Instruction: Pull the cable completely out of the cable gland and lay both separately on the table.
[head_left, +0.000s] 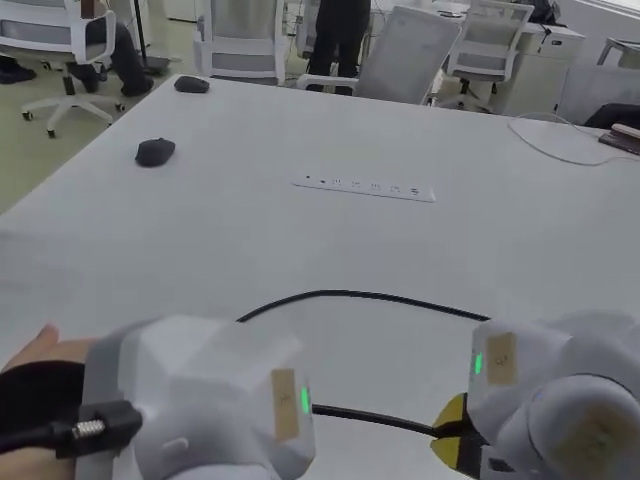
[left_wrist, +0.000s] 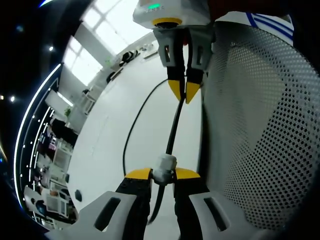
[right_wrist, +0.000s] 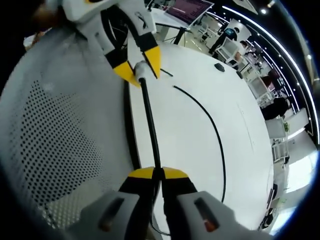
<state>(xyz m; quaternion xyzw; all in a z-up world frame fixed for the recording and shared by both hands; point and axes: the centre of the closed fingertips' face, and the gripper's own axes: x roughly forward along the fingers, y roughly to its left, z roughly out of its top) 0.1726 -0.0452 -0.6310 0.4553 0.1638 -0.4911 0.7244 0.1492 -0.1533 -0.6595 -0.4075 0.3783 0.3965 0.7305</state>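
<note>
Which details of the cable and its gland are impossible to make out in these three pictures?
1. Head view: the body of the left gripper hides the white plastic cable gland.
2. Left gripper view: the gland itself covers how much thin black cable sits inside. In the right gripper view this is too small.
3. Head view: the cable's ends run behind the left gripper and the right gripper.

In the head view, the bulky white body of the left tongs (head_left: 210, 395) hides its jaws and the small white plastic cable gland (left_wrist: 164, 167) they clamp. The right tongs (head_left: 450, 440) are cut off by the bottom and right edges. The thin black cable (head_left: 370, 296) vanishes behind both bodies. A hand (head_left: 35, 360) is cropped at the lower left. Markings on the flat white socket strip (head_left: 365, 188) are too small to read.
</note>
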